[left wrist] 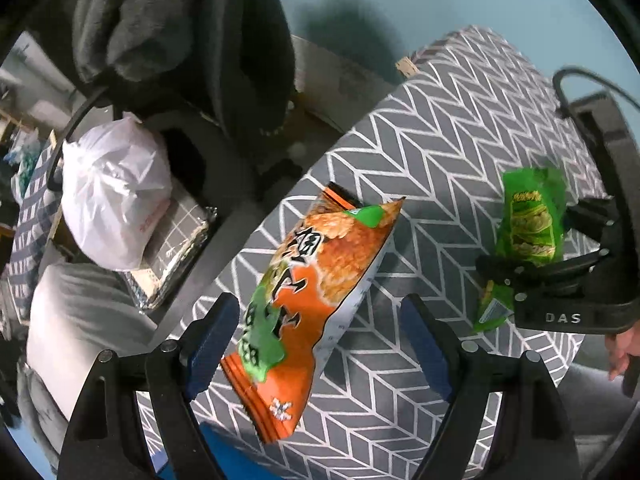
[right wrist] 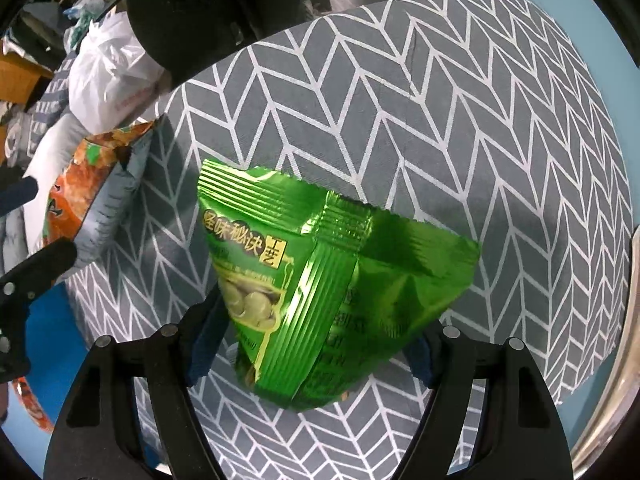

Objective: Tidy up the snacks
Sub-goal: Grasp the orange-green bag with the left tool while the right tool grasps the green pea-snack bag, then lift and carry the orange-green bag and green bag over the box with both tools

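With the left gripper (left wrist: 320, 344) spread around the orange bag (left wrist: 316, 292), the green packet (right wrist: 320, 304), pinched by the right gripper (right wrist: 316, 344) at its 6 o'clock corner, may slip free.

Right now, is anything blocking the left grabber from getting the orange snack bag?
No, nothing visible is in the way. The orange snack bag already sits between the open fingers of the left gripper. The right gripper holds the green snack bag off to the side.

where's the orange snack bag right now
In the left wrist view, the crinkly orange snack bag lies on the grey herringbone cloth, between the open left claw fingers; the shiny green snack packet sits to its right.
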Tool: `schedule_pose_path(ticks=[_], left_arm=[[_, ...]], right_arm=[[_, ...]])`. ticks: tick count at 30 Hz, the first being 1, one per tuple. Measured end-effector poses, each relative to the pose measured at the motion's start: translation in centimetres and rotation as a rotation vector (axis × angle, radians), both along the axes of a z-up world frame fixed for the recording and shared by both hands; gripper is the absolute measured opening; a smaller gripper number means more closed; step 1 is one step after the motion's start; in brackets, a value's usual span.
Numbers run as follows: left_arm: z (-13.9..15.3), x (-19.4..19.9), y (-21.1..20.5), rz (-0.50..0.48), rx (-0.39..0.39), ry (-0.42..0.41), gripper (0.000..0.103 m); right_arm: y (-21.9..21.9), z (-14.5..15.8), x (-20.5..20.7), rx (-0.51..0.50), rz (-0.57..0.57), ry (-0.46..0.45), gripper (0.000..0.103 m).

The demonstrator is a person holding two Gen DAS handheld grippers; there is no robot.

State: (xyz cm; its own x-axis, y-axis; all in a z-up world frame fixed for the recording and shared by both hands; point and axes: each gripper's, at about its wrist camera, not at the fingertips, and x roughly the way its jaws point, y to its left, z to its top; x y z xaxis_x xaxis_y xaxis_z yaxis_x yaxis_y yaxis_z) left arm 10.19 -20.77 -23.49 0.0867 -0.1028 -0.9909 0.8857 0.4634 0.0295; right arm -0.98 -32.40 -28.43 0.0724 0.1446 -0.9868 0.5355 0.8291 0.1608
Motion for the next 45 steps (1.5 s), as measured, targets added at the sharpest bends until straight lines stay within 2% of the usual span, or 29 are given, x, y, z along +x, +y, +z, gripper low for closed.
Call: schedule_pose_path(ticks=[4,11,13,15,18,22,25,29,34,38,45], left_arm=[[-1.6,0.1,-1.0,-0.029,0.048,-0.001,0.084],[-3.9,1.0,-1.5,-0.019,0.12,-0.014,0.085],[-4.4,0.9,-1.5,-0.021,0.129,-0.022,0.083],[-4.7,0.8,-1.4,0.001,0.131,-0.018,0.068],[-4.6,0.8,-1.2,0.044,0.103,0.031,0.055],[-4.5,0.0,-1.1,0.043,0.117,0.031,0.048],[-4.3,-0.9,-0.8,0.062,0.118,0.054,0.043],[-4.2,-2.0,0.5,0.142,0.111,0.108,0.041],[-3.4,-3.6,2.2,0.233,0.099,0.132,0.041],[-2.0,-4.9,3.6,0.29,0.087,0.121,0.041],[1.5,-6.2,6.5,0.427,0.017,0.131,0.041]], right_arm=[[0.2,-0.5,0.5,0.0,0.015,0.001,0.077],[0.8,-0.9,1.7,-0.03,0.072,-0.006,0.076],[1.0,-0.9,1.7,-0.046,0.084,-0.006,0.071],[1.1,-0.6,1.2,-0.052,0.092,-0.016,0.061],[0.9,-0.5,0.9,-0.038,0.106,-0.027,0.052],[0.4,-0.5,0.5,-0.019,0.11,-0.035,0.039],[0.4,-0.2,0.3,-0.015,0.129,-0.038,0.036],[0.7,0.6,-0.5,-0.031,0.172,-0.043,0.035],[1.6,1.5,-1.1,-0.052,0.224,-0.049,0.034],[2.1,2.4,-1.6,-0.068,0.26,-0.062,0.034],[2.9,4.3,-2.7,-0.084,0.327,-0.081,0.034]])
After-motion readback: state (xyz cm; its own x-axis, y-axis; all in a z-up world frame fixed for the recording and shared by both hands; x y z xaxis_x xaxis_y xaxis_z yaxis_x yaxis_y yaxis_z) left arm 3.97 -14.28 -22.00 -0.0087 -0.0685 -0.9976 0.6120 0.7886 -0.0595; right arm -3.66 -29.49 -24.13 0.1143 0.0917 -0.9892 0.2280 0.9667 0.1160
